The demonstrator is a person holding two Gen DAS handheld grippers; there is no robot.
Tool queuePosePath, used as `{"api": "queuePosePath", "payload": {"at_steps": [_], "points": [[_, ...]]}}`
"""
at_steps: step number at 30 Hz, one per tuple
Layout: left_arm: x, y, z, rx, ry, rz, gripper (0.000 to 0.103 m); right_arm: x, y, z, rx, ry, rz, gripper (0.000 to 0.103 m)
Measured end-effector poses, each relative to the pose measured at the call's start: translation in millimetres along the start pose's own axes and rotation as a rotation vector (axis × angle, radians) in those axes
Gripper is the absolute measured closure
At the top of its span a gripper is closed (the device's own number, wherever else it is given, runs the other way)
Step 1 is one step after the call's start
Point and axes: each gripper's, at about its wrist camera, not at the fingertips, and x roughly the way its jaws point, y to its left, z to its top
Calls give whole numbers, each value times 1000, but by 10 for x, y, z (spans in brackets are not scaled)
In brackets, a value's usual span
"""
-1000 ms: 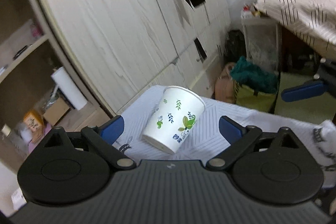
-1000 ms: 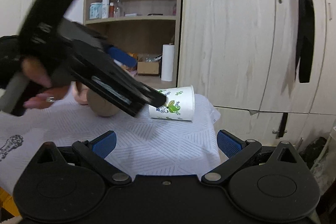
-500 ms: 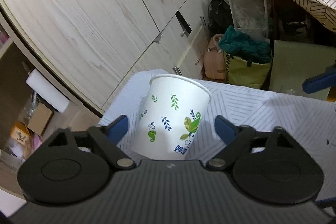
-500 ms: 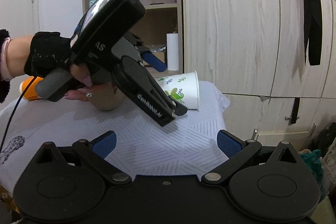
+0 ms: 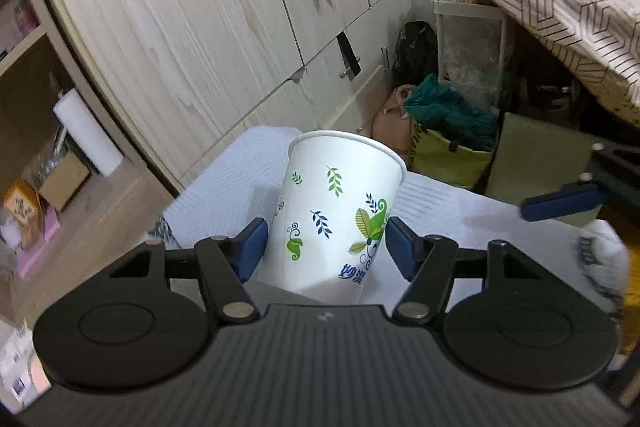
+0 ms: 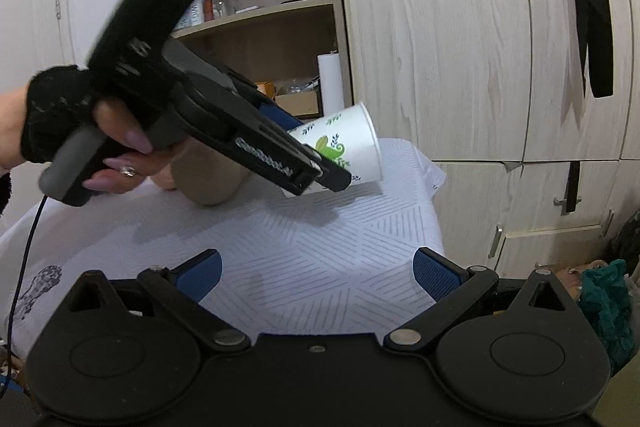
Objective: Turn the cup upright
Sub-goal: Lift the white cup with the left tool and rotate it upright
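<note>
Only the right wrist view shows the paper cup [image 6: 348,143] lifted clear of the white-clothed worktop [image 6: 320,247], rim tilted toward the wardrobe [image 6: 460,47], clamped in the left claw [image 5: 324,247]. Nearby, the right claw [image 6: 316,273] hovers spread apart with nothing between its pads, a brown rounded object [image 6: 212,179] half-hidden behind the left gripper.

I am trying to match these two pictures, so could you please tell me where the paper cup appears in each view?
Left wrist view: the paper cup sits at centre, between the left claw's blue fingers, rim pointing away.
Right wrist view: the paper cup is at centre, slightly above the middle, partly hidden behind the left claw, rim facing right.
Shared landmark: the paper towel roll by the shelf.
</note>
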Motion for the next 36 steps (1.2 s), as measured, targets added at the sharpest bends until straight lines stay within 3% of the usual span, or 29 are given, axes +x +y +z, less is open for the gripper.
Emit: {"api": "queuePosePath", "payload": {"at_steps": [4,9,16,21,30,36], "points": [[-200,-84,-156,-55,43,-23,39,-42,77,-27,1,5,17,0],[-546,-180,-428,-147,82,7,39,-202,324,-115,-26,28,24,0],[-871,-193,-796,-280,176,1,39,-368,606,-191,-49,48,104,0],[-879,-87,-1029,-383,235,-2,39,-341,809,-185,-62,76,147,0],[-887,161,-1151,-627,238,-24,38,-254,1025,-159,-52,130,233,0],[-819,313,-1211,-739,283,-132,30,-148,1065,-96,-2,185,270,0]]}}
